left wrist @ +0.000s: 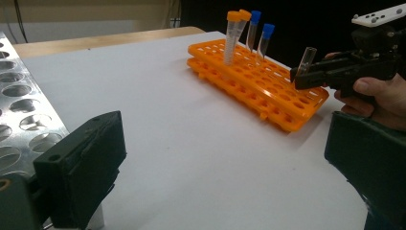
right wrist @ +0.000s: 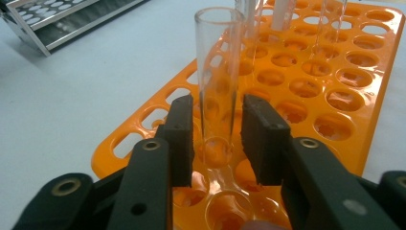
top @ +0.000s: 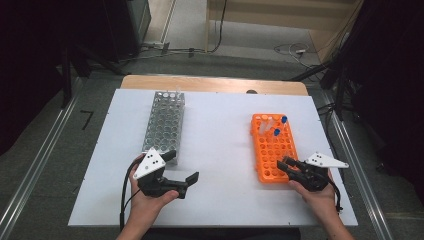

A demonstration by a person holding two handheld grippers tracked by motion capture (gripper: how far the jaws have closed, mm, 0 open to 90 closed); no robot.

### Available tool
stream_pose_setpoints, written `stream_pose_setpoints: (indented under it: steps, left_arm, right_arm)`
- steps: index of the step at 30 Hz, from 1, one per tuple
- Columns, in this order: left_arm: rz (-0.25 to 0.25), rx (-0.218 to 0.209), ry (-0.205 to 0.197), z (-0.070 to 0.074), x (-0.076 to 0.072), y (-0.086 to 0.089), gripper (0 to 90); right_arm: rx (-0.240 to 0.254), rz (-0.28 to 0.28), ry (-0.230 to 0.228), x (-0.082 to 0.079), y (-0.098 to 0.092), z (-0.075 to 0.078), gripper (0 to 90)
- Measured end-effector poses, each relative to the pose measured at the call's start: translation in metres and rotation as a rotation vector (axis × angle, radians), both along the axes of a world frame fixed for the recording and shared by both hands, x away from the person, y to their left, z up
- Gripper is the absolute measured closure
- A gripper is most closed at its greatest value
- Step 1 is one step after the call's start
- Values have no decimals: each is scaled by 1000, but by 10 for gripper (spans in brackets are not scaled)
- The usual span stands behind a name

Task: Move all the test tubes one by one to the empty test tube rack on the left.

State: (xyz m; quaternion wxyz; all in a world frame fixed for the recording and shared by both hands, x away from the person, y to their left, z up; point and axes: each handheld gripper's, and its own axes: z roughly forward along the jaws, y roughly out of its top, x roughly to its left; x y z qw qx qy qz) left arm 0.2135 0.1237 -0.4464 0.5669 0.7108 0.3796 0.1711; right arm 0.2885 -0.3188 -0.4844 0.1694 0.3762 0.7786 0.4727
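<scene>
One clear glass tube (right wrist: 215, 72) stands upright between the right gripper (right wrist: 218, 139)'s nearly closed jaws over the orange rack (right wrist: 344, 129)'s near corner, so gripping is underway; next likely calls for lifting straight up.

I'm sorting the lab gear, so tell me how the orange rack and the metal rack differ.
The orange rack is bright plastic and lies at the table's right; the metal rack is silvery and lies at the left. The orange rack holds several tubes, some blue-capped, some orange-capped; the metal rack's holes look mostly empty. The right gripper holds a clear tube over the orange rack; the left gripper stands open beside the metal rack. Both racks are long grids of round holes.
</scene>
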Motion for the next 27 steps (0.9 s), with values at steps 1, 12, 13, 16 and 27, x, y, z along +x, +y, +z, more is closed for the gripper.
stream_pose_setpoints:
  steps: [1, 12, 13, 16, 27]
  left_arm:
    - [-1, 1, 0, 0, 0, 0, 5]
    - [-6, 10, 1, -1, 1, -4, 6]
    - [-6, 11, 1, -1, 1, -4, 6]
    - [-12, 9, 2, -1, 0, -6, 6]
    - [-58, 4, -2, 2, 1, -17, 6]
  right_arm:
    - [-4, -3, 0, 0, 0, -1, 665]
    - [1, -5, -18, -1, 1, 2, 738]
    - [11, -6, -20, -1, 0, 4, 738]
    - [47, -12, -24, -2, -3, 12, 739]
    - [49, 66, -50, -2, 18, 42, 740]
